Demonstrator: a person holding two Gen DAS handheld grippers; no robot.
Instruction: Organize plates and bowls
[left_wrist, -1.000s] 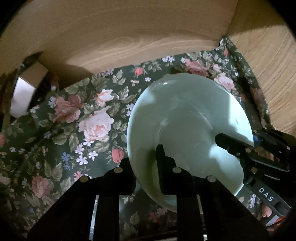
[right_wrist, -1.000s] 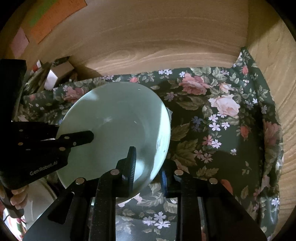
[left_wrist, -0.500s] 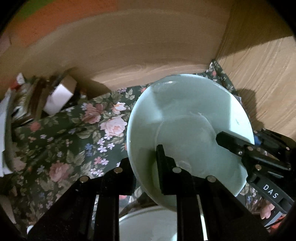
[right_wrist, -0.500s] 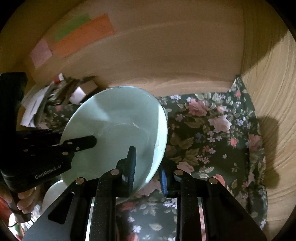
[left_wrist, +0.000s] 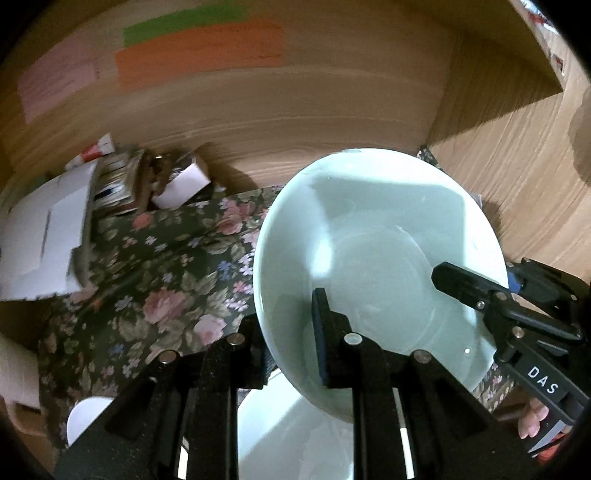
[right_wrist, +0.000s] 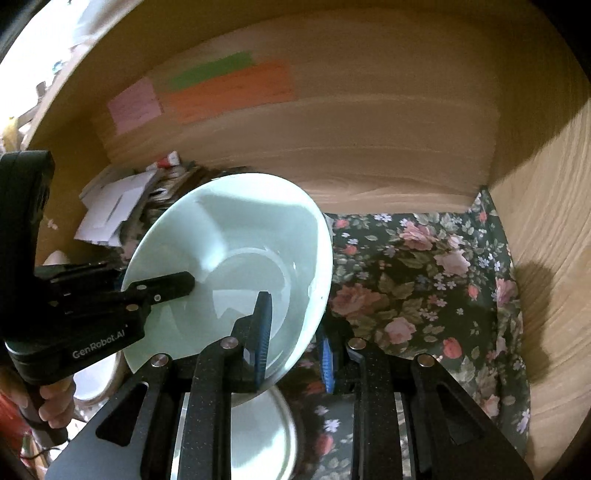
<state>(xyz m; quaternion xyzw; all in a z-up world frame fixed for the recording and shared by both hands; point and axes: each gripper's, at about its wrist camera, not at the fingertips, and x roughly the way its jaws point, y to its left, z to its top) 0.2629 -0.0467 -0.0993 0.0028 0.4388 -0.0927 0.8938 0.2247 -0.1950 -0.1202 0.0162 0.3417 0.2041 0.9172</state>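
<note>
Pale green bowl (left_wrist: 376, 258) is held tilted above the floral cloth (left_wrist: 159, 280), clamped at opposite rim edges: left gripper (left_wrist: 291, 336) on its left side, right gripper (right_wrist: 295, 339) on its right; a white dish (left_wrist: 291, 435) lies directly below, near side

A lived-in home: wooden cabinet (right_wrist: 369, 147), floral tablecloth (right_wrist: 424, 266), paper clutter (left_wrist: 44, 236), sticky notes (left_wrist: 199, 51).

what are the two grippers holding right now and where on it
Both hold one pale green bowl by its rim: the left gripper clamps the near-left edge, the right gripper the opposite edge.
</note>
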